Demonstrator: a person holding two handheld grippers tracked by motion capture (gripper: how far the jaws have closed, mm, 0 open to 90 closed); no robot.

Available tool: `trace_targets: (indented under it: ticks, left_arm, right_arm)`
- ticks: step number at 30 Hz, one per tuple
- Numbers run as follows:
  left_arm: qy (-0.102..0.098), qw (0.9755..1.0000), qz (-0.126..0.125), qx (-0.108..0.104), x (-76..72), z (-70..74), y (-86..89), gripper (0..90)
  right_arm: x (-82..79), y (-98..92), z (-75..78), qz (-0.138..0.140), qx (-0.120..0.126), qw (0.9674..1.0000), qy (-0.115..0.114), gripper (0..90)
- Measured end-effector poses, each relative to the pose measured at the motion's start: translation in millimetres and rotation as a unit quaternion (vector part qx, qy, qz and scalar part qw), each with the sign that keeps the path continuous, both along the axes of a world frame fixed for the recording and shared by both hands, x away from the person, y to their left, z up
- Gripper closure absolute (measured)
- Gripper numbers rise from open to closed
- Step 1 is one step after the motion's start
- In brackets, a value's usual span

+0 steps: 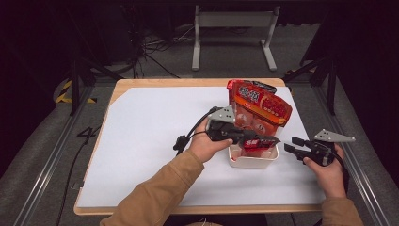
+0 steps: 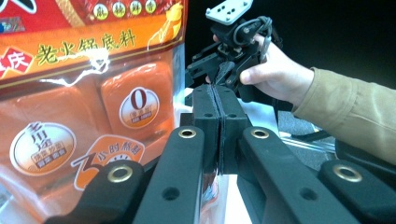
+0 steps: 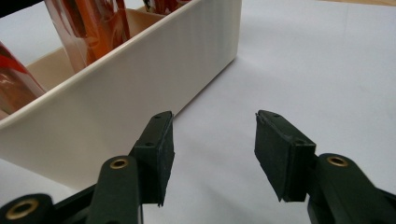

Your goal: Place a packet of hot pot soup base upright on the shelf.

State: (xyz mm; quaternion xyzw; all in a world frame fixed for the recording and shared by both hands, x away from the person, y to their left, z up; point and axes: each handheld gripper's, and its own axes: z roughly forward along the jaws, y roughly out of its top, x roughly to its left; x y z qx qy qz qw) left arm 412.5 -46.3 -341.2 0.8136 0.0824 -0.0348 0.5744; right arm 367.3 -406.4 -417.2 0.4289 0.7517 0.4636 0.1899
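High view shows the left gripper (image 1: 263, 140) grasping a red packet (image 1: 256, 142); right gripper (image 3: 212, 156) released.

I see glossy, crinkled plastic film on the red-orange hotpot seasoning packets (image 1: 259, 109). The white bin (image 3: 116, 98) looks smooth matt plastic. At my six o'clock, the table (image 1: 155, 127) shows matt white paper over a wood edge.
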Motion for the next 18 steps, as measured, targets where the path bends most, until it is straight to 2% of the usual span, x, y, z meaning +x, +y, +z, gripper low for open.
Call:
trace_targets:
  ticks: [15,18]
  left_arm:
    - [0.014,0.9998,0.011,0.008,4.7,-7.2,9.2,85.8]
    - [0.022,0.9997,0.014,0.002,6.1,-8.4,12.9,83.6]
  right_arm:
    - [4.0,2.3,0.0,0.004,0.004,1.0,-0.003,47.4]
    - [4.8,2.7,0.3,0.004,0.003,1.0,-0.002,47.4]
